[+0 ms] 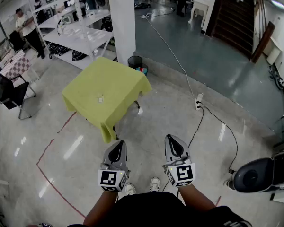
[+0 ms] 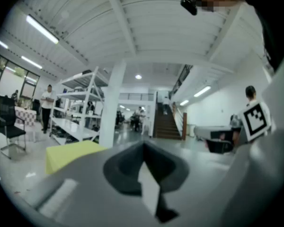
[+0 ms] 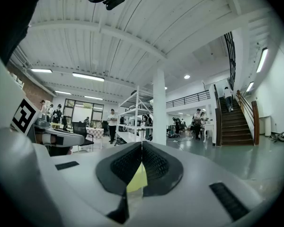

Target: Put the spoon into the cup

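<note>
Both closed and empty, the left gripper (image 1: 117, 145) and right gripper (image 1: 173, 141) hang well short of the table (image 1: 125, 77). The spoon (image 1: 101, 99) (presumably that tiny mid-table glint) wants a closer approach first, then opened jaws.

desk (image 1: 125, 79): covered in matt yellow-green cloth, hanging in soft folds; floor (image 1: 170, 122): smooth, hard and glossy, mirroring the ceiling lights. left gripper (image 1: 117, 144) and right gripper (image 1: 173, 138): smooth matt grey plastic shells, fingers (image 3: 157, 164) faced with dark ribbed pads of a rubbery look. shelving (image 1: 85, 37): white painted metal by its look, smooth boards; staircase (image 1: 234, 18): dark wood by its look.
</note>
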